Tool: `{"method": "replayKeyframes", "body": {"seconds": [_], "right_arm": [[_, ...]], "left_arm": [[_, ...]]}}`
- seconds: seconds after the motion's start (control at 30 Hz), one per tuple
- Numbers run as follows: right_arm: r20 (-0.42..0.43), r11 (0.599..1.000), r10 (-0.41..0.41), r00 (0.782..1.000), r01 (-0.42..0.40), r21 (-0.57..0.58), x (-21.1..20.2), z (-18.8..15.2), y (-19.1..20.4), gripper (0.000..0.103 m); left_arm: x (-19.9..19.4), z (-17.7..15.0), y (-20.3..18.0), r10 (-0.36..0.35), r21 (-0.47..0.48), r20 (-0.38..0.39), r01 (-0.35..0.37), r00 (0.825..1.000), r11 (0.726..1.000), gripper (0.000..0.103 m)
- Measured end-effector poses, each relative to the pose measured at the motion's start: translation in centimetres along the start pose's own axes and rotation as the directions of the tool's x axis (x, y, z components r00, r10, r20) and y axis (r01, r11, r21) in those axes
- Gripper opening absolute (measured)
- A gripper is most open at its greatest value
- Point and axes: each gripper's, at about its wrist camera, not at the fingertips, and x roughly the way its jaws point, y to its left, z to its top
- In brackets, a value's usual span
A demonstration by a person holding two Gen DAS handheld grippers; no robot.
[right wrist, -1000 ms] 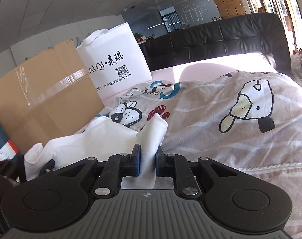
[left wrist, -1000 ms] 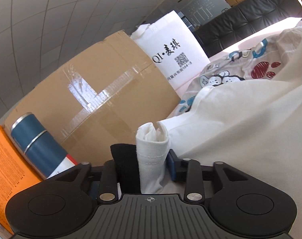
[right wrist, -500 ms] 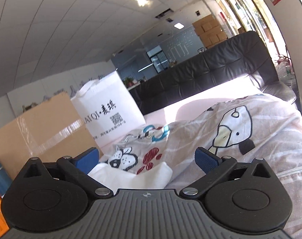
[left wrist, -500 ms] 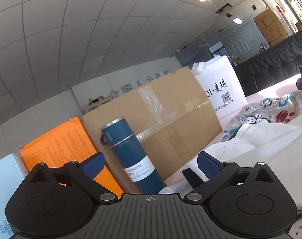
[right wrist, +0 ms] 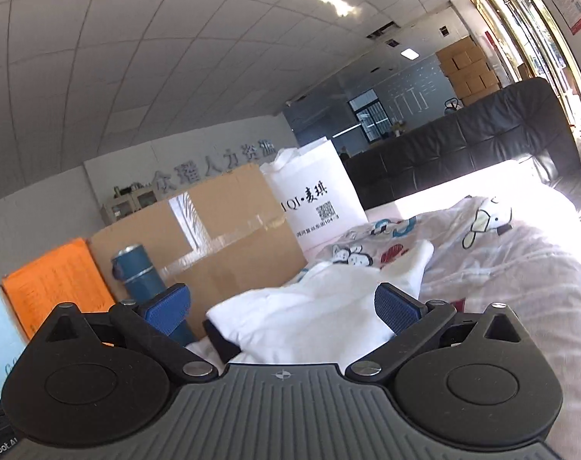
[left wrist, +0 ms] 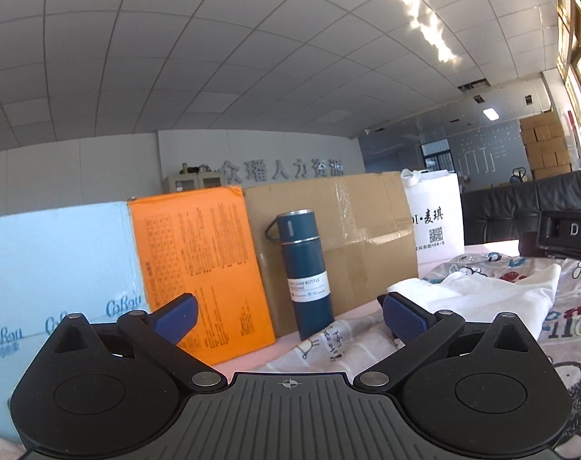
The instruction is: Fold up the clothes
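Note:
A white garment (right wrist: 313,306) lies loosely bunched on a cartoon-print sheet (right wrist: 493,260). In the left wrist view the garment (left wrist: 493,299) sits to the right, beyond my left gripper. My left gripper (left wrist: 288,316) is open and empty, raised and pointing at the boxes. My right gripper (right wrist: 282,308) is open and empty, raised just in front of the garment. The other gripper's body (left wrist: 570,235) shows at the right edge of the left wrist view.
Along the back stand a light blue box (left wrist: 56,268), an orange box (left wrist: 202,264), a blue vacuum bottle (left wrist: 303,272), a taped cardboard box (left wrist: 367,237) and a white bag (left wrist: 436,218). A black sofa (right wrist: 463,153) lies behind the bed.
Both grippers let go of the white garment, opened wide, and lifted up and back. The garment dropped onto the sheet.

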Motion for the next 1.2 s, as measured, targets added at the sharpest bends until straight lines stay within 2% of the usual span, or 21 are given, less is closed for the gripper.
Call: {"method": "replayKeyframes", "body": {"seconds": [0.1,0.23,0.37,0.5,0.87,1.03,1.2], "right_arm": [[-0.018,0.997,-0.05,0.999,0.049,-0.051,-2.1,-1.9,2.7,0.103],[0.022,0.983,-0.101,0.995,0.104,-0.15,-2.9,-3.7,4.9,0.103],[0.072,0.96,-0.116,0.991,0.13,-0.249,-2.9,-4.7,5.8,0.103],[0.077,0.937,-0.135,0.988,0.153,-0.314,-2.4,-5.3,6.3,0.103],[0.117,0.927,-0.161,0.98,0.191,-0.321,-3.3,-5.5,6.2,0.103],[0.046,0.934,-0.128,0.991,0.136,-0.331,-2.2,-5.4,6.2,0.103],[0.04,0.94,-0.119,0.992,0.126,-0.318,-2.1,-5.3,6.1,0.103]], "left_arm": [[-0.2,-1.4,1.6,-0.013,-0.054,-0.011,0.013,1.0,0.998,0.103],[0.3,-2.5,3.1,-0.061,-0.15,-0.006,0.059,0.998,0.987,0.103],[-0.3,-3.1,3.4,-0.053,-0.147,0.076,0.064,0.996,0.987,0.103],[-0.5,-3.6,3.5,-0.044,-0.169,0.106,0.061,0.993,0.984,0.103],[-0.3,-4.0,2.6,-0.072,-0.133,0.086,0.083,0.994,0.988,0.103],[-0.4,-4.1,2.6,-0.072,-0.129,0.086,0.083,0.994,0.988,0.103],[-0.4,-4.1,2.4,-0.074,-0.12,0.093,0.085,0.993,0.989,0.103]]}}
